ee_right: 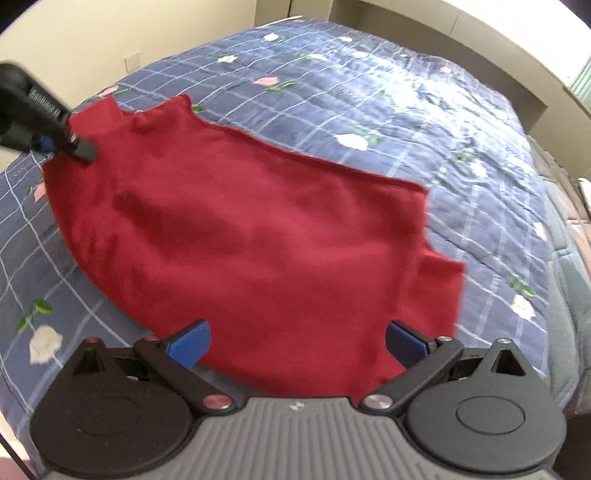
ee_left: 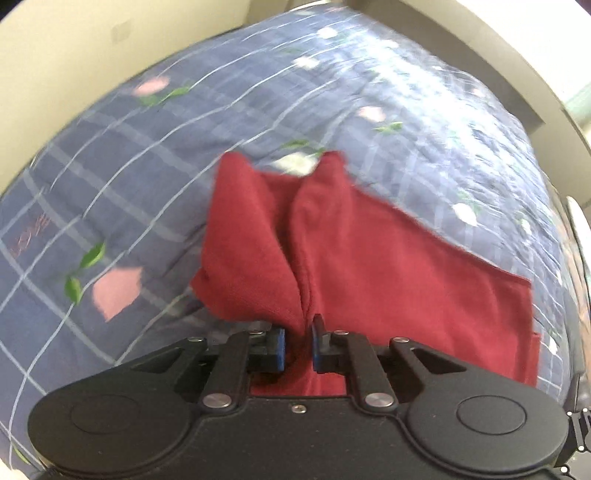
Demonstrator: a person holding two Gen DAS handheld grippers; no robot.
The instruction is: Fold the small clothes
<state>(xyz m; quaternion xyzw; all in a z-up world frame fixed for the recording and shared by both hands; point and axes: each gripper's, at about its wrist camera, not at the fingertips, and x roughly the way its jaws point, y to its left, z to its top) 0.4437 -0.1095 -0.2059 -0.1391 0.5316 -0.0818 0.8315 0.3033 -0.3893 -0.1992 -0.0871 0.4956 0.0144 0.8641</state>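
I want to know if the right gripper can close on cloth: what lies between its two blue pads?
In the right wrist view, the red garment lies across the gap of the right gripper; its pads stand wide apart, not pressing it.

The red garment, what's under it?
The red garment lies on a blue plaid floral quilt that shows all around it. Whatever sits beneath the cloth's middle is covered. The left gripper pinches one edge.

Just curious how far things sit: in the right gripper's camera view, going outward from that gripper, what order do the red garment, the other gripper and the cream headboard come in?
1. Red garment: lies right between the right gripper fingers.
2. Left gripper: upper left, pinching the garment's far corner.
3. Cream headboard: top right, beyond the quilt.
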